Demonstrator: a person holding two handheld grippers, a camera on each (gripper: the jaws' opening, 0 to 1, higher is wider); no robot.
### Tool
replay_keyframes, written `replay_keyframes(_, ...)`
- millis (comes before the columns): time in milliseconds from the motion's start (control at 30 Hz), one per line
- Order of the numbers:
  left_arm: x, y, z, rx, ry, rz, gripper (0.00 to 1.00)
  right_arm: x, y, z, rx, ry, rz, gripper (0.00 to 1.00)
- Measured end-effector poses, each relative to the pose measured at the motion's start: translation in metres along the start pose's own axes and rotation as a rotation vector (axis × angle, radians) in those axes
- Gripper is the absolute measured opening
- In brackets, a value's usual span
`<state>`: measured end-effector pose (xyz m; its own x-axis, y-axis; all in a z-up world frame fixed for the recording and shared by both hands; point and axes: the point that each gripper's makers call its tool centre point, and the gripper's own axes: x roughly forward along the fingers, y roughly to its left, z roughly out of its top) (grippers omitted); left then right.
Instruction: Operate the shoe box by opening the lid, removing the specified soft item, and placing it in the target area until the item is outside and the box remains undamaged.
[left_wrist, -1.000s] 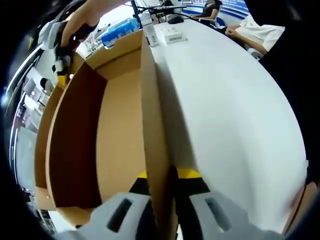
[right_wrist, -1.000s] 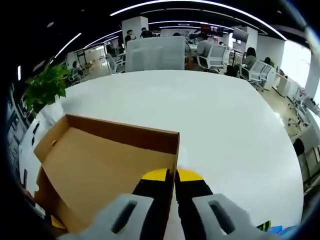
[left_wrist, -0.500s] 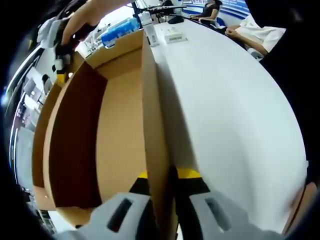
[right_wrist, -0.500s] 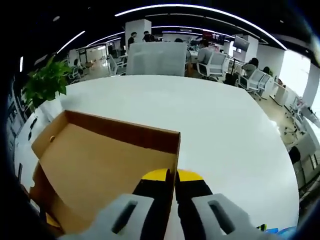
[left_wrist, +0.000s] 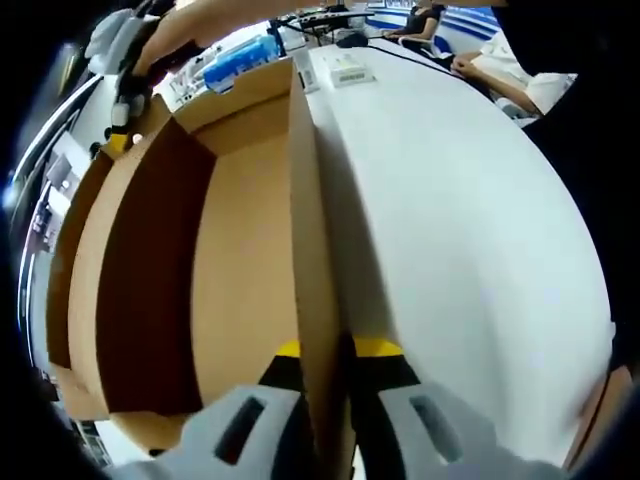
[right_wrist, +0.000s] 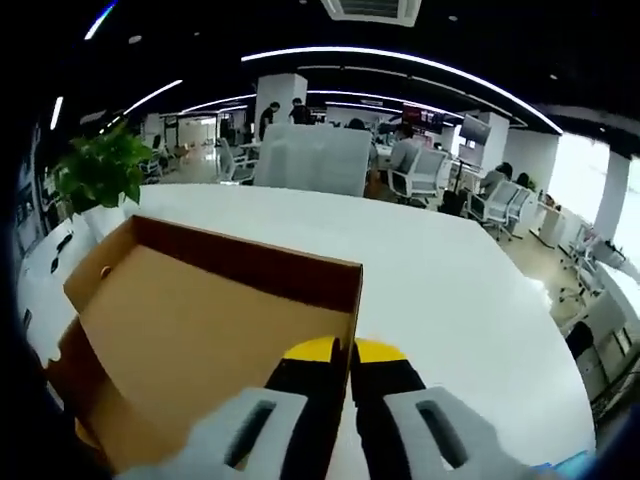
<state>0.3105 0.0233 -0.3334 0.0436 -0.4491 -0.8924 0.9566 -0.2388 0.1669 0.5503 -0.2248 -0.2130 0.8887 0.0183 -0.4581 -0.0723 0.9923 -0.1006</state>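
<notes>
Standing open ahead of both grippers, the cardboard shoe box lid (right_wrist: 200, 320) is pinched by its rim at two places: the right gripper (right_wrist: 342, 350) is clamped on one wall's edge, the left gripper (left_wrist: 325, 350) on another wall (left_wrist: 305, 240). Beyond and to the right of each gripper spreads the white worktop (left_wrist: 460, 220). At the lid's far corner, the left gripper view shows the other gripper in a person's hand (left_wrist: 165, 40).

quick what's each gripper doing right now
Left gripper: shut on the brown cardboard shoe box lid's side wall.
Right gripper: shut on the same lid's wall.
</notes>
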Motion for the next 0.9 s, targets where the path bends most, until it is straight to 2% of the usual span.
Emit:
replay_keyframes(33, 0.000, 0.000, 0.000, 0.000, 0.000, 0.000, 0.06, -0.001, 0.000, 0.000, 0.017, -0.008, -0.004, 0.03)
replay_keyframes(200, 0.000, 0.001, -0.001, -0.006, 0.003, 0.000, 0.06, -0.012, -0.002, 0.011, 0.009, -0.152, -0.035, 0.02)
replay_keyframes(333, 0.000, 0.000, -0.001, -0.005, 0.002, -0.005, 0.06, -0.028, -0.003, 0.014, -0.029, -0.220, -0.065, 0.03)
replay_keyframes(500, 0.000, -0.001, -0.001, -0.008, 0.002, -0.011, 0.06, -0.042, -0.003, 0.022, -0.035, -0.288, -0.095, 0.03)
replay_keyframes(600, 0.000, -0.001, -0.002, -0.010, 0.002, -0.009, 0.06, -0.052, 0.000, 0.028, -0.077, -0.334, -0.120, 0.03)
replay_keyframes(767, 0.000, 0.000, -0.003, -0.013, 0.004, -0.010, 0.06, -0.068, 0.000, 0.031, -0.081, -0.379, -0.115, 0.03)
replay_keyframes(800, 0.000, 0.000, -0.003, -0.014, 0.004, -0.010, 0.06, -0.073, 0.003, 0.035, -0.084, -0.412, -0.102, 0.03)
replay_keyframes(867, 0.000, 0.001, -0.003, -0.016, 0.003, -0.008, 0.06, -0.076, 0.004, 0.035, -0.079, -0.422, -0.098, 0.03)
replay_keyframes(900, 0.001, 0.001, -0.004, -0.017, 0.003, -0.007, 0.06, -0.078, 0.005, 0.037, -0.072, -0.451, -0.089, 0.03)
